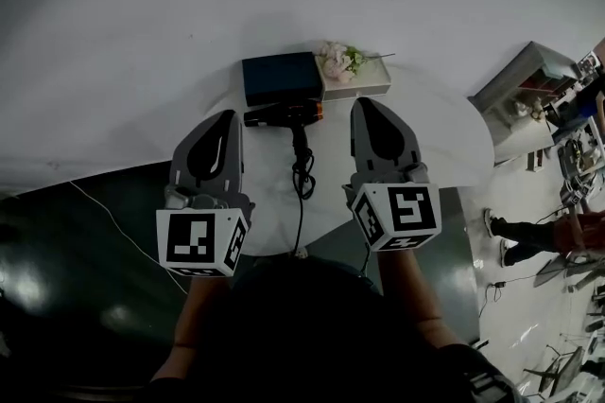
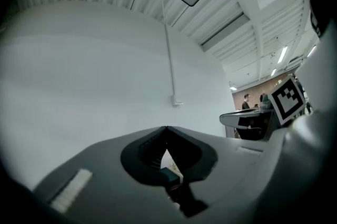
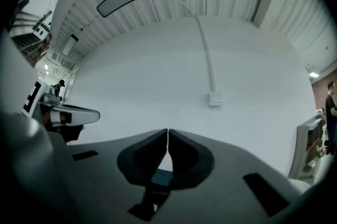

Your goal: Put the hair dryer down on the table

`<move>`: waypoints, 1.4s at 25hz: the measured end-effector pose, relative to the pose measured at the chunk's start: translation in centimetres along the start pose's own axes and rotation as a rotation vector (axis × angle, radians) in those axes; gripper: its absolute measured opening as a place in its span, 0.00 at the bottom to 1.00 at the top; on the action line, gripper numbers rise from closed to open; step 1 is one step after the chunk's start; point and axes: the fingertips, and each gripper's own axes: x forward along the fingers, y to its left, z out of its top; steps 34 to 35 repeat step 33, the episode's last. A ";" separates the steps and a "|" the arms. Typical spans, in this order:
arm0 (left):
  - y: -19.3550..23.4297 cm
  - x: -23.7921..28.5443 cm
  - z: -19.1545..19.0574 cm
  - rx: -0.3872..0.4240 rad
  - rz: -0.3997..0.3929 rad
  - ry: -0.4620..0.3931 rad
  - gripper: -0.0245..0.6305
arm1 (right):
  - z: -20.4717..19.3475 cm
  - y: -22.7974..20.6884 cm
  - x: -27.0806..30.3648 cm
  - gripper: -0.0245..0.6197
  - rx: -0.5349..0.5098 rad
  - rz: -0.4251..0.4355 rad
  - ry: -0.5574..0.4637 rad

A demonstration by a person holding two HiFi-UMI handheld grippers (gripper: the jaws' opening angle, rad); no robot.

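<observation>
The black hair dryer (image 1: pixel 284 114) lies on the round white table (image 1: pixel 444 127), nozzle to the left, handle toward me, and its cord (image 1: pixel 302 179) runs to the near edge. My left gripper (image 1: pixel 225 115) hovers just left of it, shut and empty. My right gripper (image 1: pixel 364 103) hovers just right of it, also shut and empty. In the left gripper view the jaws (image 2: pixel 167 128) meet at their tips in front of a white wall. The right gripper view shows the same closed tips (image 3: pixel 168 131). Neither gripper touches the dryer.
A dark blue box (image 1: pixel 281 78) sits behind the dryer. To its right a pale box (image 1: pixel 364 81) carries pink flowers (image 1: pixel 337 61). Dark floor surrounds the table. A person's legs (image 1: pixel 515 229) and furniture stand at the right.
</observation>
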 end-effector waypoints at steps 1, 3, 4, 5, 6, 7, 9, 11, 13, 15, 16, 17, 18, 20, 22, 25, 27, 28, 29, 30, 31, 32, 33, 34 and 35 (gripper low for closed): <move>-0.4 0.2 0.0 0.005 0.003 -0.002 0.06 | 0.0 -0.3 0.0 0.06 0.001 0.008 -0.003; -0.9 0.5 0.1 0.009 0.014 -0.003 0.06 | 0.0 -0.9 0.2 0.06 0.004 0.023 -0.011; -1.1 0.7 0.1 0.010 0.023 -0.002 0.05 | -0.1 -1.1 0.3 0.06 0.006 0.031 -0.015; -1.3 0.8 0.1 0.011 0.033 -0.002 0.06 | -0.2 -1.4 0.3 0.06 0.009 0.038 -0.019; -1.5 0.9 0.1 0.013 0.041 -0.002 0.05 | -0.2 -1.6 0.4 0.06 0.013 0.043 -0.022; -1.7 1.1 0.1 0.017 0.046 -0.003 0.05 | -0.4 -1.8 0.5 0.06 0.016 0.047 -0.025; -2.2 1.4 0.0 0.025 0.050 -0.003 0.05 | -0.8 -2.2 0.7 0.06 0.019 0.053 -0.025; -2.5 1.6 -0.1 0.032 0.053 0.001 0.05 | -1.1 -2.4 0.9 0.06 0.030 0.064 -0.023; -2.8 1.7 -0.2 0.037 0.056 0.008 0.06 | -1.3 -2.6 1.0 0.06 0.041 0.073 -0.023; -3.0 1.8 -0.2 0.040 0.058 0.013 0.05 | -1.4 -2.8 1.0 0.06 0.048 0.076 -0.022; -3.1 1.9 -0.2 0.041 0.059 0.014 0.06 | -1.5 -2.9 1.0 0.06 0.052 0.078 -0.021; -3.2 1.9 -0.1 0.041 0.060 0.015 0.05 | -1.6 -3.0 1.0 0.06 0.058 0.080 -0.019; -3.3 1.9 -0.1 0.042 0.060 0.015 0.05 | -1.7 -3.1 1.1 0.06 0.063 0.081 -0.017; -3.3 1.9 -0.2 0.043 0.060 0.019 0.05 | -1.8 -3.2 1.1 0.06 0.069 0.082 -0.012; -3.3 1.8 -0.6 0.039 0.060 0.025 0.06 | -2.0 -3.2 1.2 0.06 0.068 0.084 -0.007; -3.3 1.8 -0.7 0.035 0.059 0.030 0.06 | -2.2 -3.1 1.4 0.06 0.065 0.089 0.001; -3.3 1.8 -0.8 0.037 0.058 0.030 0.05 | -2.2 -3.0 1.5 0.06 0.065 0.091 0.003; -3.3 1.8 -0.8 0.037 0.057 0.029 0.05 | -2.3 -3.0 1.5 0.06 0.064 0.092 0.003; -3.3 1.8 -0.9 0.037 0.057 0.029 0.05 | -2.4 -2.9 1.6 0.06 0.063 0.093 0.004; -3.3 1.8 -1.0 0.037 0.057 0.029 0.06 | -2.4 -2.9 1.6 0.06 0.060 0.095 0.004; -3.3 1.7 -1.0 0.036 0.058 0.029 0.06 | -2.4 -2.8 1.6 0.06 0.058 0.097 0.005; -3.3 1.7 -1.0 0.036 0.059 0.029 0.06 | -2.5 -2.8 1.6 0.06 0.057 0.099 0.005; -3.2 1.7 -1.1 0.036 0.060 0.030 0.06 | -2.5 -2.7 1.6 0.06 0.055 0.100 0.006; -3.2 1.7 -1.1 0.036 0.060 0.030 0.06 | -2.5 -2.7 1.6 0.06 0.055 0.100 0.006; -3.2 1.7 -1.1 0.036 0.060 0.030 0.06 | -2.5 -2.7 1.6 0.06 0.055 0.100 0.006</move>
